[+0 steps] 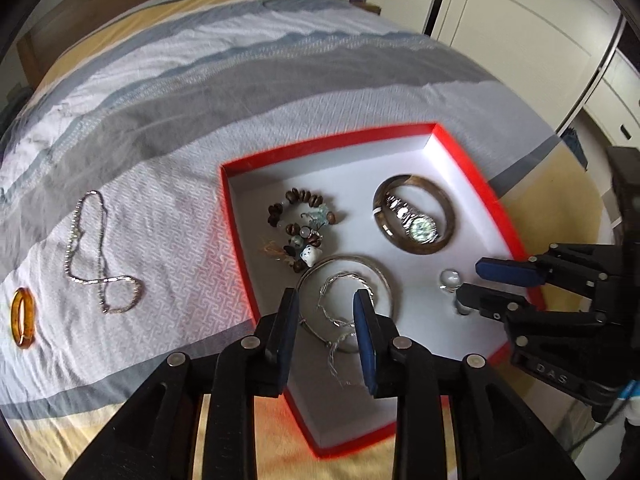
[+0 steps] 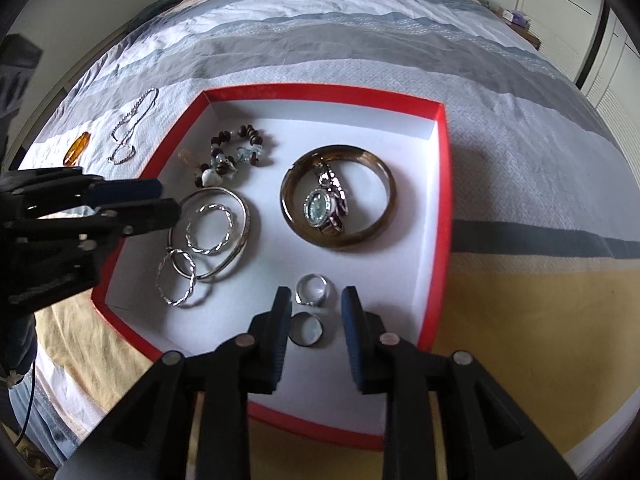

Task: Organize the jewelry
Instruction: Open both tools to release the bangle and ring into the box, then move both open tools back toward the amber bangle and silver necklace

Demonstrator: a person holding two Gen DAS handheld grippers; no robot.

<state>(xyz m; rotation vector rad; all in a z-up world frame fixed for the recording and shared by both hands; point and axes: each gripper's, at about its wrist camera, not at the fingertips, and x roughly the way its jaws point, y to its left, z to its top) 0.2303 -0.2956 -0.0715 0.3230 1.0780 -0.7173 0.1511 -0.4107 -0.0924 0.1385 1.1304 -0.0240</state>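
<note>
We see a red box [image 2: 442, 184] of jewelry on a striped bedspread [image 1: 280, 80], white wardrobes [image 1: 520, 20] behind. Our left gripper [image 1: 326, 312] and right gripper [image 2: 314, 308] gape, released. A silver chain [image 1: 96, 256] and amber ring [image 1: 23, 323] lie outside.

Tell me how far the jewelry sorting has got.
Mostly done. In the red box lie the watch inside the brown bangle, the bead bracelet, the silver bangles and two rings. Nothing is in hand: the left gripper and right gripper hover open over the box. Left on the bedspread: the silver chain and the amber ring.
</note>
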